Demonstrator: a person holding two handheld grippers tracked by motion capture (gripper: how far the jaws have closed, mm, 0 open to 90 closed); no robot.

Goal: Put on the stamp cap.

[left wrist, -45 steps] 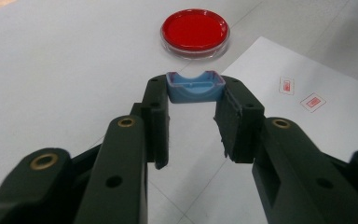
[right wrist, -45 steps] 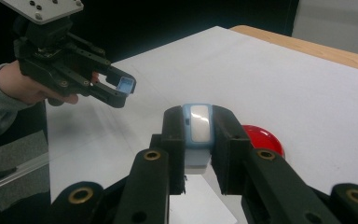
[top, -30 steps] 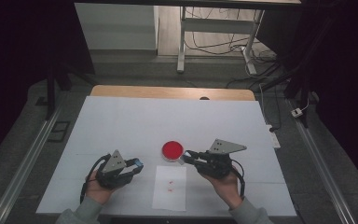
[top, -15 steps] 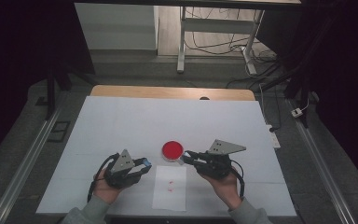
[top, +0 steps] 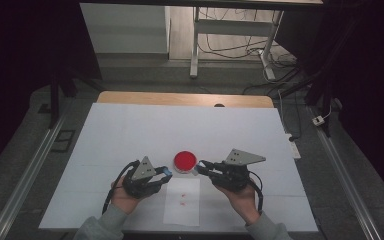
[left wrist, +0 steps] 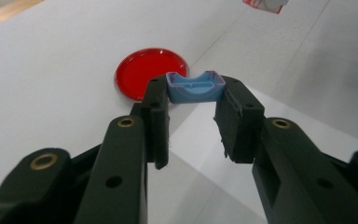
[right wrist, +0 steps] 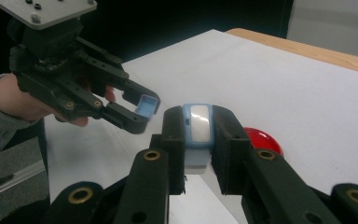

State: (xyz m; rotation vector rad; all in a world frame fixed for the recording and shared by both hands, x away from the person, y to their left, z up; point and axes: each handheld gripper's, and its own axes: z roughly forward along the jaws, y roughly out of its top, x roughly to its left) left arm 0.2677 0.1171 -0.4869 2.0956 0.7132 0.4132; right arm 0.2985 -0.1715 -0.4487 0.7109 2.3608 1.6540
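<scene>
A small red disc point(top: 185, 161) lies flat on the white tabletop point(top: 130, 130), between my two grippers. My left gripper point(top: 167, 174) is just left of it, shut on a small light-blue cap-like piece point(left wrist: 191, 89) pinched at the jaw tips point(left wrist: 195, 95). The disc point(left wrist: 144, 70) lies just beyond that piece. My right gripper point(top: 198, 168) is to the disc's right, shut on a small blue-and-white case point(right wrist: 199, 128) standing upright between its jaws point(right wrist: 199, 122). In the right gripper view the left gripper point(right wrist: 142, 111) and its blue piece point(right wrist: 147, 105) are close to the case, apart from it.
A white paper sheet point(top: 181, 207) with small red marks lies at the table's front, between the person's hands. A wooden edge point(top: 180, 98) runs along the far side. Metal rails point(top: 25, 175) flank the table, and cables lie on the floor behind.
The left gripper has moved right with the blue piece, closer to the red disc and the right gripper. The right gripper has stayed where it was.
</scene>
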